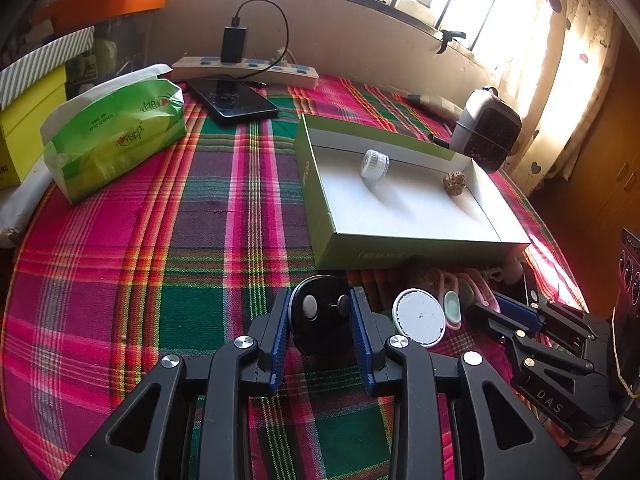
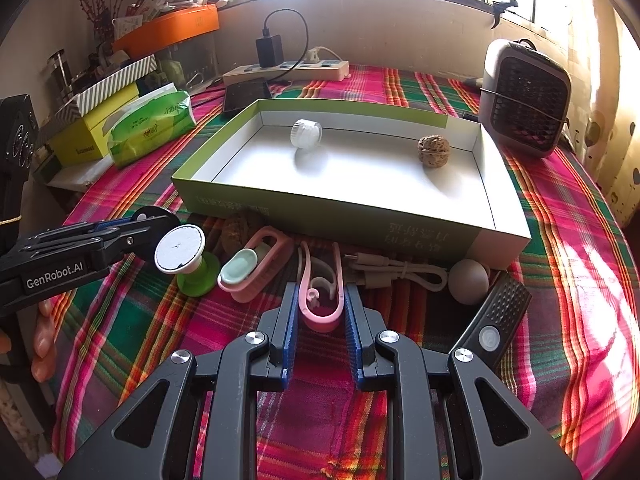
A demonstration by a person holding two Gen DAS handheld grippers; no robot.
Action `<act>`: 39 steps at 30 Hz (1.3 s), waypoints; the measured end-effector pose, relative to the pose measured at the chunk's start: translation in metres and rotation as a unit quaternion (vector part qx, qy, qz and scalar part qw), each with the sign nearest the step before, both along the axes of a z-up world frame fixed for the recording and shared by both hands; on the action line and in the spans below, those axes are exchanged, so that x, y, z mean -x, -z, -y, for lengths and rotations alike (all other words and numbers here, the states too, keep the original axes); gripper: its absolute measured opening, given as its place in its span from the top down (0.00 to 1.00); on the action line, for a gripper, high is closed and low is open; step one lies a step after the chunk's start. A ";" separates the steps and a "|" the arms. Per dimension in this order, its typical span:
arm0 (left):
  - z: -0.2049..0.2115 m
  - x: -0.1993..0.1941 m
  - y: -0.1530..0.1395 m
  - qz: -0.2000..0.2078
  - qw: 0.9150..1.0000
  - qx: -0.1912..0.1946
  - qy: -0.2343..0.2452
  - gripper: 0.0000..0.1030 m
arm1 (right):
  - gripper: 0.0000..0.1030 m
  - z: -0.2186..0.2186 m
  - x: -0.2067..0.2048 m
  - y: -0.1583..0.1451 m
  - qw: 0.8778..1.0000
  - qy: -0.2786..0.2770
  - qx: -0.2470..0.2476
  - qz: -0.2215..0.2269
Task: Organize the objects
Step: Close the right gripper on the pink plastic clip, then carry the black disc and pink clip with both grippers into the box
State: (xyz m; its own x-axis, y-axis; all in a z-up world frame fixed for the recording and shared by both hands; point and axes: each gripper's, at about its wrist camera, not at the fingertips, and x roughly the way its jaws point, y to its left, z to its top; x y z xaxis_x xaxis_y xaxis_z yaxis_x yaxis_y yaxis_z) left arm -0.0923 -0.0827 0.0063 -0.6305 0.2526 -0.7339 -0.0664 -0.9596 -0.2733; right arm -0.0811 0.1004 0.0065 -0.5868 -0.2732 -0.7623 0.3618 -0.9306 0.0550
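Right wrist view shows your green box [image 2: 320, 210] holding a white cap [image 2: 306, 133] and a walnut [image 2: 433, 151]. Before it, your right claw [image 2: 320, 304] pinches the pink clip [image 2: 322, 300]; your left claw [image 1: 320, 316] grips a black disc [image 1: 318, 312].

Surface cloth [image 2: 560, 280]: plaid, pink/red, green, purple. Box [image 2: 320, 208]: green outside, white inside. In it: white cap [image 2: 306, 133], brown walnut [image 2: 433, 151]. Near row: black disc [image 1: 320, 312], white-topped green stand [image 2: 188, 264], pink clip [image 2: 322, 300], pink/mint case [image 2: 252, 266], white cable [image 2: 396, 272]. Far left: green tissue pack [image 1: 116, 140], orange tray [image 2: 172, 28]. Gripper pads [image 2: 290, 336] blue.
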 end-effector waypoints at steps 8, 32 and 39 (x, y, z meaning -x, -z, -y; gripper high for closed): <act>-0.002 -0.006 -0.016 -0.015 1.000 0.000 0.004 0.74 | 0.78 -0.003 -0.004 -0.010 1.000 0.001 0.005 -0.013; -0.035 0.040 -0.044 -0.033 0.998 0.027 0.041 0.74 | 0.78 -0.010 0.042 -0.043 1.000 0.009 0.013 -0.027; -0.042 0.061 -0.042 -0.026 0.998 0.030 0.042 0.74 | 0.78 -0.007 0.064 -0.040 1.000 0.010 0.007 -0.019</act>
State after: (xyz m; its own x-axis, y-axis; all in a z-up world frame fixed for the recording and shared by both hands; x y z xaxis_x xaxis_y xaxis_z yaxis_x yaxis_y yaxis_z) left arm -0.1532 -0.0404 0.0481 -0.6468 0.2628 -0.7159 -0.1596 -0.9646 -0.2098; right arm -0.1455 0.1075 0.0463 -0.6203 -0.2707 -0.7362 0.3442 -0.9373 0.0546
